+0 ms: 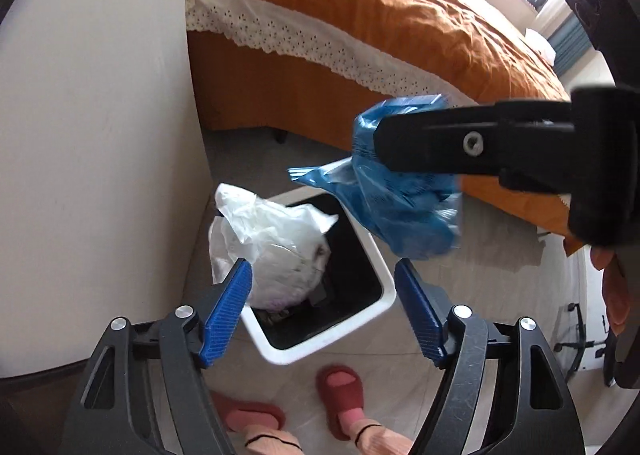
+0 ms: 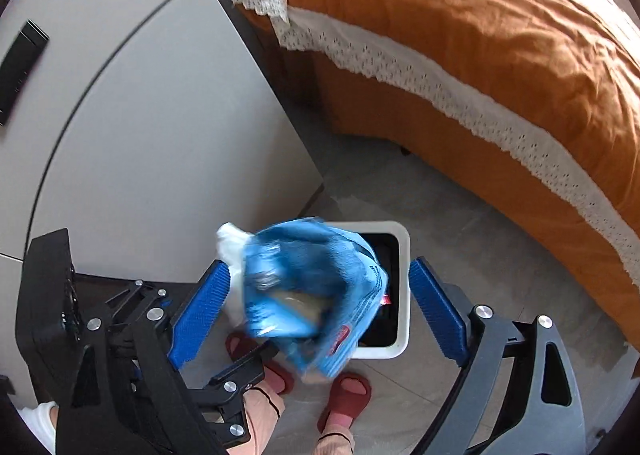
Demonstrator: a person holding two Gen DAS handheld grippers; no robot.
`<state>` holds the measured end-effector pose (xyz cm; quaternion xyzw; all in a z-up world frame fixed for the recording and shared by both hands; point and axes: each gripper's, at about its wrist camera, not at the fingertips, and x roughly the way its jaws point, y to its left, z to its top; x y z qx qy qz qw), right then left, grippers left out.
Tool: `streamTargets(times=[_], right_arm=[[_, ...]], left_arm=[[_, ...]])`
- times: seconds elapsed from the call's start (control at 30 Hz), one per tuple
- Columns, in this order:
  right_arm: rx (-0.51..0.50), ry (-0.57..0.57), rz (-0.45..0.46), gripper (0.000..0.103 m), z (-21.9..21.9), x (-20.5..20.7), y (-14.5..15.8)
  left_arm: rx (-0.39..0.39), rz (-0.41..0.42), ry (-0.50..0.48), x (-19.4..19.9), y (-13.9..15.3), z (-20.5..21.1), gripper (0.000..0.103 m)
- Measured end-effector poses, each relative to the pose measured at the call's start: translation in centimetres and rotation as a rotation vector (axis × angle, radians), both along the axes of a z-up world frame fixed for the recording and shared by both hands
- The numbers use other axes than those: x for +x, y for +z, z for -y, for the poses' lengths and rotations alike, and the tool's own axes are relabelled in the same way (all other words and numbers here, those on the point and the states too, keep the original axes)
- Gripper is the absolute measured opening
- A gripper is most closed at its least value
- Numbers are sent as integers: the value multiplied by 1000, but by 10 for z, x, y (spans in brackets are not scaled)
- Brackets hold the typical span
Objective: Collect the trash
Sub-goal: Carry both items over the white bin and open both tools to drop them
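One crinkled blue plastic wrapper (image 2: pixel 312 295) hangs blurred in mid-air between your right gripper (image 2: pixel 320 311)'s spread blue pads, above the near edge of one white square bin with a black interior (image 1: pixel 376 255); whether it still touches either pad cannot be told. Your left gripper (image 1: pixel 324 303) is also spread wide, holding nothing. One white plastic bag (image 1: pixel 272 247) bulges over the bin's left rim. Hazards: the wrapper sits partly outside the opening, so it may catch the rim or the bulging bag and slide to the floor by your two red slippers (image 1: pixel 340 395). One orange-covered bed (image 1: pixel 360 7) stands behind.
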<state>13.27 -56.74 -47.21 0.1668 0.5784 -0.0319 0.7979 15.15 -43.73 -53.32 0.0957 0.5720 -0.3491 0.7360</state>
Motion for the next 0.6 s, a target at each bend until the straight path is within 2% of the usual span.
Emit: streamTargets(times=[0.07, 0.13, 0.27, 0.43, 0.6], right_arm=[[-2, 5, -20, 98, -2, -2, -12], [-4, 16, -38, 98, -6, -5, -19], [-7, 25, -53, 98, -13, -6, -17], [-3, 17, -40, 98, -17, -8, -2], [4, 8, -9, 98, -21, -12, 29]], left_arm=[[10, -11, 5, 0, -9, -1, 81], [14, -23, 10, -3, -12, -2, 82], [24, -30, 6, -5, -7, -3, 87], [21, -14, 19, -4, 20, -6, 90], [8, 31, 50, -4, 60, -16, 92]])
